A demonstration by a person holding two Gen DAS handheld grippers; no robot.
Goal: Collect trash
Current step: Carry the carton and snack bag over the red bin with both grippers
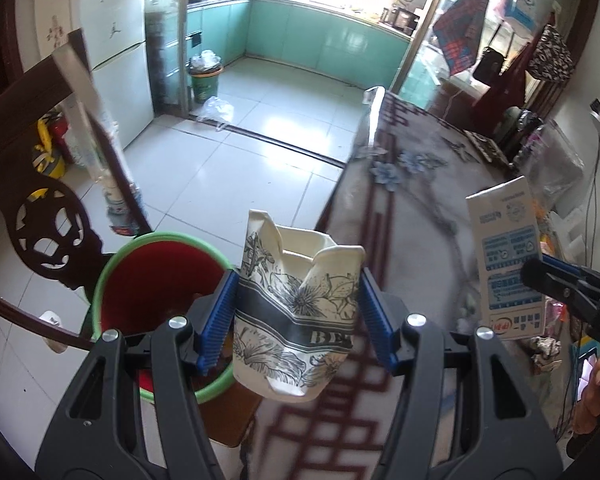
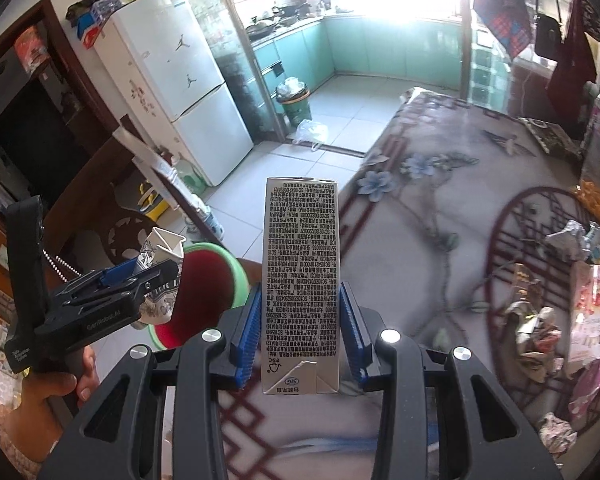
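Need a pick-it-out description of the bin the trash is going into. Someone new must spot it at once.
Start at the table with the flowered grey cloth, then go to its near left edge. The round bin sits there below the tabletop, beside the dark carved chair. Its red inside and bright green rim set it apart from the green, bag-lined bin by the kitchen doorway.

bin (image 1: 156, 280) left of table (image 1: 420, 208), cup (image 1: 296, 304) between

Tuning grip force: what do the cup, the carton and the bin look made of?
Crushed cup: thin paper, matte floral print; the rim folds into sharp creases.
Carton: coated paperboard, faint silvery sheen, crisp edges and a folded corner flap.
Bin: probably moulded plastic, smooth red wall, green rim.
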